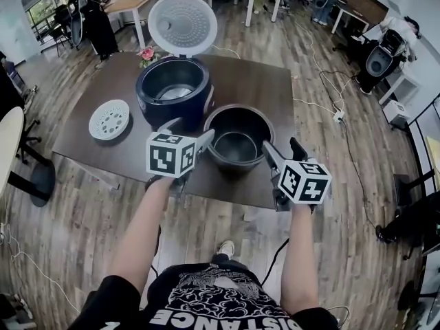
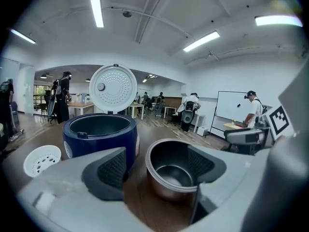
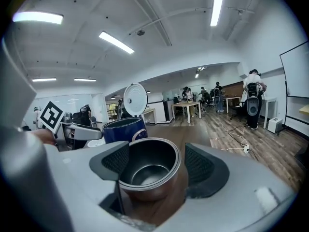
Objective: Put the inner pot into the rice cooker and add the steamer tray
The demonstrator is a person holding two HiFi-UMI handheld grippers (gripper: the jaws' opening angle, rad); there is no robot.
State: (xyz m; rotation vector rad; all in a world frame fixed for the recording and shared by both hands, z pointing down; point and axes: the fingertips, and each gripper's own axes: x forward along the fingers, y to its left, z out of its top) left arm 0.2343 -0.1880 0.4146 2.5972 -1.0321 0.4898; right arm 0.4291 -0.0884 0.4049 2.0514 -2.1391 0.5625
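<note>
1. Looking down in the head view, the inner pot (image 1: 238, 141) sits upright on the dark table (image 1: 265, 81) around the middle of the frame. It's just right of the rice cooker (image 1: 172, 88), close enough that I can't tell if they touch.
2. The rice cooker is the dark blue one above and left of centre. Its round white lid (image 1: 183, 25) is flipped up at the top of the frame, so the well is open.
3. The steamer tray (image 1: 109, 119), white with holes, lies flat on the table at the left of the frame. It's near the cooker's left side and well apart from the pot.
4. The left gripper (image 1: 187, 133) is left of centre, with its jaws wide apart and nothing clamped. In the left gripper view the pot shows in the gap, over toward the right-hand pad (image 2: 200, 162), which overlaps its rim. Can't say if there's contact.
5. The right gripper (image 1: 282, 148) is right of centre, jaws also spread. In the right gripper view the pot fills the gap. The left-hand pad (image 3: 115, 159) overlaps the rim, and the other pad is off to the pot's side. No squeeze on it.
6. Small pink flowers (image 1: 146, 53) sit at the table's far edge, upper left of the cooker.
</note>
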